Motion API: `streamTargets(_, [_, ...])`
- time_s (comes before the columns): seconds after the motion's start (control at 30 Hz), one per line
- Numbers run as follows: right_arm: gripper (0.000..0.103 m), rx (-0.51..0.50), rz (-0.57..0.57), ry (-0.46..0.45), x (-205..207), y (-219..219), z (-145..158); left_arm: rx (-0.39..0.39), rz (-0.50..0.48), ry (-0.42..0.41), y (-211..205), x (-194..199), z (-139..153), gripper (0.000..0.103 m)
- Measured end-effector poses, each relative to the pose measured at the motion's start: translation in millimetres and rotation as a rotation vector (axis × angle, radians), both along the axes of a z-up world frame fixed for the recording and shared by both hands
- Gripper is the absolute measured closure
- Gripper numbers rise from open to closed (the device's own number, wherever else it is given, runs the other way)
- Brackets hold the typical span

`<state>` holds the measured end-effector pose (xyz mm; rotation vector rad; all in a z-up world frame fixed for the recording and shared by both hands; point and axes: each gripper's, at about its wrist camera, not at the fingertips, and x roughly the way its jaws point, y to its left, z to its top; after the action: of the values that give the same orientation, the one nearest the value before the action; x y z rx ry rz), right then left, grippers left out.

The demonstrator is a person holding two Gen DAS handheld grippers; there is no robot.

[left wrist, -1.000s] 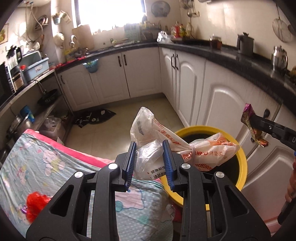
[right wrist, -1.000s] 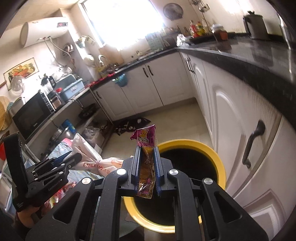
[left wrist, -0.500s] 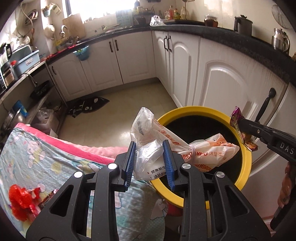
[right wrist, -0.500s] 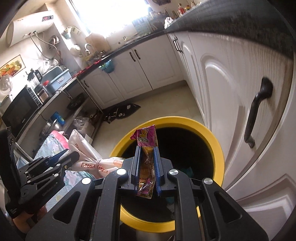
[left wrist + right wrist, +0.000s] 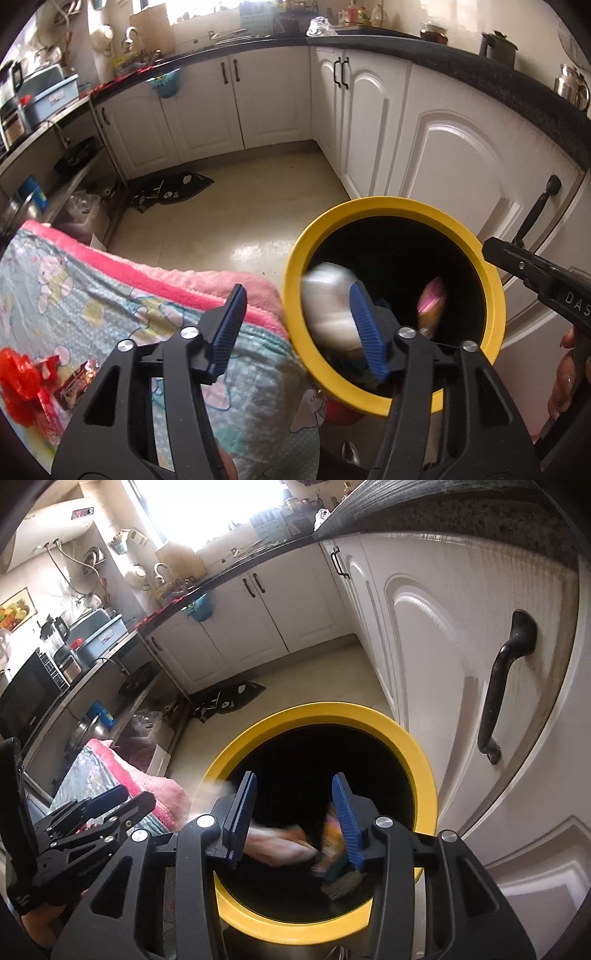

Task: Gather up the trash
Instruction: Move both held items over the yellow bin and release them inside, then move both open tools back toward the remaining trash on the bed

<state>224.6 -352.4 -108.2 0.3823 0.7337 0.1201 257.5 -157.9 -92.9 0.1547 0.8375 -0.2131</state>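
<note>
Both tools had let go since half a second earlier: the left tool (image 5: 297,328), which had been clamped on the white printed plastic bag (image 5: 327,302), and the right tool (image 5: 293,812), which had gripped the pink snack wrapper (image 5: 430,302), now stood with their blue pads spread wide and nothing between them. The bag showed as a pale blur just inside the near rim of the yellow-rimmed bin (image 5: 491,291), partly behind the left tool's right finger, and the wrapper was a pink and orange smear deeper in the dark interior, apparently in mid-fall, though the blur made that hard to confirm. From the right wrist view the same two pieces appeared as streaks low in the bin (image 5: 424,775), between and just below the right tool's fingers. The bin stood on the tiled floor (image 5: 229,214) close against a white cabinet door (image 5: 461,162) with a dark handle (image 5: 502,686), and just beside the corner of a surface covered in a cartoon-print cloth with pink trim (image 5: 110,295). On that cloth, left of the left tool, lay a red crumpled wrapper (image 5: 20,376) and a small brown packet (image 5: 79,380). A dark mat (image 5: 173,188) lay on the floor near the far cabinets.
</note>
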Motion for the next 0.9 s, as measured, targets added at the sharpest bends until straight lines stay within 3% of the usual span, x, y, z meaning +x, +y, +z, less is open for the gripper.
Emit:
streamTargets(0.3, [0.046,-0.046,0.032,-0.082,-15.8,17.8,24.3,-0.093,0.086,-0.068,47.0,-31.0,35.7,0.011])
streamTargets(0.57, [0.037,-0.051,0.105,-0.166,-34.3,42.3,54.2,-0.166,0.178,-0.144,99.1,-64.7,71.7,0.011])
streamTargets(0.9, [0.031,-0.049,0.192,-0.236,-53.6,74.6,83.0,-0.22,0.262,-0.216,150.1,-106.7,99.6,0.011])
